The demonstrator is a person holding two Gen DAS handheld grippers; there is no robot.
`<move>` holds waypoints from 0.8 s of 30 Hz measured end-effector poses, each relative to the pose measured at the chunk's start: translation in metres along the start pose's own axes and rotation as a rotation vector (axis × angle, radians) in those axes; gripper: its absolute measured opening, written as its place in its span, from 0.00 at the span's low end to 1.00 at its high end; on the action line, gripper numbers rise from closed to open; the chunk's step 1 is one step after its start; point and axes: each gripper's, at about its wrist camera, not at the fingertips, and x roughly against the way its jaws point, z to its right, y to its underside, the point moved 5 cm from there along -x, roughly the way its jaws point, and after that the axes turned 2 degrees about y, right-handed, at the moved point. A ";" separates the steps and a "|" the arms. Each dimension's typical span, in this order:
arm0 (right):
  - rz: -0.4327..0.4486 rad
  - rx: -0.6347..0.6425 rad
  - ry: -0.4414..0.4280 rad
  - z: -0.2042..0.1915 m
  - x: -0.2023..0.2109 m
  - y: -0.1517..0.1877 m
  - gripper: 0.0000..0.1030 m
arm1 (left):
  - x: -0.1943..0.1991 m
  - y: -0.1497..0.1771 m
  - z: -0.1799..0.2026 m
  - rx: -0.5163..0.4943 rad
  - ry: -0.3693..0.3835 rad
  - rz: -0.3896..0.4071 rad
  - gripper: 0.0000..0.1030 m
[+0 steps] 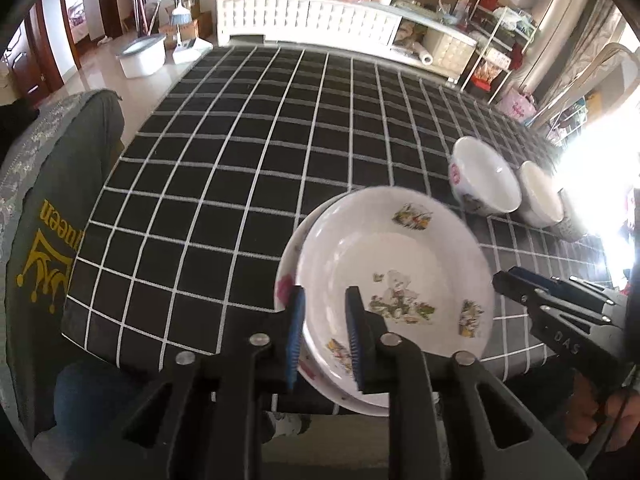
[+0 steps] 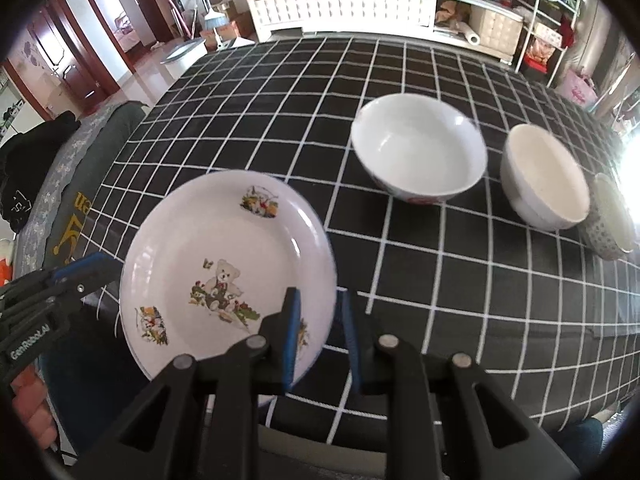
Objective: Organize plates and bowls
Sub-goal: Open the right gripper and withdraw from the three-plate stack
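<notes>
A white shallow plate with a teddy-bear print (image 1: 396, 276) is seen near the front edge of the surface (image 1: 224, 168), a table under a black cloth with white grid lines. It sits on a second white plate with pink flowers (image 1: 286, 284), whose rim shows at its left side. So the plate stack appears started, judged from how they lie.

The left tongs (image 1: 325, 336) straddle the near rim of the bear plate with the blue pads apart, one pad outside and one inside; a firm clamp is not shown. The right tongs (image 2: 318, 334) are also apart, the plate's right rim lying between the pads, not pinched.

Three bowls are left unstacked toward the right edge, in a row: a white glossy bowl with red print outside (image 2: 420, 150), a plain white bowl with a cream inside (image 2: 546, 178), and a small patterned bowl (image 2: 610, 218), partly washed out by glare. Nesting of the bowls is judged to remain.

The bear plate looks glossy, smooth, likely slippery at the rim.
</notes>
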 end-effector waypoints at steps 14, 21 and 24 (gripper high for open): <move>0.192 -0.092 0.059 0.029 0.061 0.008 0.53 | 0.049 -0.004 0.074 -0.183 0.068 0.139 0.54; 0.273 -0.016 0.153 0.045 0.084 0.005 0.80 | 0.052 -0.006 0.108 -0.282 0.072 0.206 0.55; 0.295 -0.022 0.090 0.053 0.092 0.001 0.81 | 0.046 -0.010 0.115 -0.282 0.051 0.192 0.55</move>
